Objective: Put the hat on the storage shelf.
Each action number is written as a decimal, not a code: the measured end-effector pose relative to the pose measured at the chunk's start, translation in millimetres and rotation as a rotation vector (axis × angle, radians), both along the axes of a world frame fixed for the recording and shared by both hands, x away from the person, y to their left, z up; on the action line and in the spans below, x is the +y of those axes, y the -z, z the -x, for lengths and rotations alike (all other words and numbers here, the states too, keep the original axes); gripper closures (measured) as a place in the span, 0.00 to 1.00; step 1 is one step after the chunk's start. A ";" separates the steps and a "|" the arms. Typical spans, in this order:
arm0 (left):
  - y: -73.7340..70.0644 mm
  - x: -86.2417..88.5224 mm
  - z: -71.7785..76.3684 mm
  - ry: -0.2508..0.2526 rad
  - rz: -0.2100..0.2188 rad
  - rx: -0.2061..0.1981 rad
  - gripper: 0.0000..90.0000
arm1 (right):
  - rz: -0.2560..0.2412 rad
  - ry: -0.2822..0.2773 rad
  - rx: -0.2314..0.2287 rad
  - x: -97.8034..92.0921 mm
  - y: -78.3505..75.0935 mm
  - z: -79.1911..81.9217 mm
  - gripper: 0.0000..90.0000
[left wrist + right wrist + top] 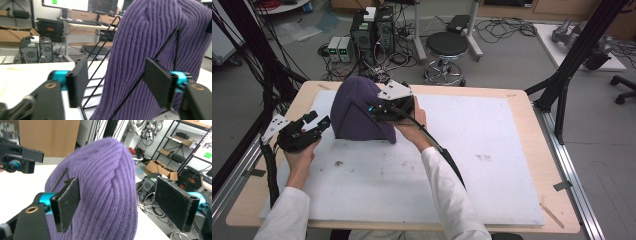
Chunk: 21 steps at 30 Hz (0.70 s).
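Purple ribbed knit covers a black wire stand (100,65) near the far left of the white mat (492,165): the beanie (357,107) sits draped over the frame, crown up and rounded, its open hem down at the mat. Its long axis runs roughly upright, leaning a little toward the far edge of the table (522,100), and the ribs run from hem to crown, twisting together at the top.

The right gripper (384,107) is at the hat's right flank, with its jaws spread wide on either side of the knit; in the right gripper view the left pad (67,202) seems to brush the wool, though contact is hard to confirm, and the other stands clear.

The left gripper (314,127) hovers just left of the hat above the mat, jaws likewise wide apart and gripping nothing, aimed at the stand's bare wires and the hat's lower side.
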<state>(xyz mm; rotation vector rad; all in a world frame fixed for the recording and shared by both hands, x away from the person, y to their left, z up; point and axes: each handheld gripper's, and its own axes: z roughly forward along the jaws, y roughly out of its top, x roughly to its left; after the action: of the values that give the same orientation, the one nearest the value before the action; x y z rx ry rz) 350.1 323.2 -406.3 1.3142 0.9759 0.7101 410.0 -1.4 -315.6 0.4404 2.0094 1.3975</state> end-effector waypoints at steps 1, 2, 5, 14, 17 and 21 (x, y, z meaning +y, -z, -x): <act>-0.8 0.1 0.5 -0.007 0.010 0.001 0.36 | -0.012 0.001 0.002 -0.8 -1.0 0.4 0.21; -1.6 1.1 1.1 -0.013 0.014 0.000 0.35 | -0.024 0.002 0.005 -2.2 -2.6 0.8 0.20; -3.7 3.4 2.8 -0.033 0.018 -0.010 0.32 | -0.046 0.019 0.010 -6.8 -5.6 2.3 0.15; -12.6 4.9 12.2 -0.047 0.048 -0.034 0.26 | -0.195 0.132 0.043 -41.4 -16.6 15.9 0.14; -15.7 2.7 13.5 -0.052 0.042 -0.048 0.26 | -0.252 0.185 0.041 -60.3 -22.5 24.0 0.14; -16.8 0.7 15.0 -0.051 0.032 -0.055 0.26 | -0.294 0.273 0.024 -89.6 -24.1 38.8 0.14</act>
<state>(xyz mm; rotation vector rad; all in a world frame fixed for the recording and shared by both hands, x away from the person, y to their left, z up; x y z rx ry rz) 335.1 323.9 -389.5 1.2391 0.9755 0.7633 371.2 -91.0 -291.5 0.8308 1.6885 1.5191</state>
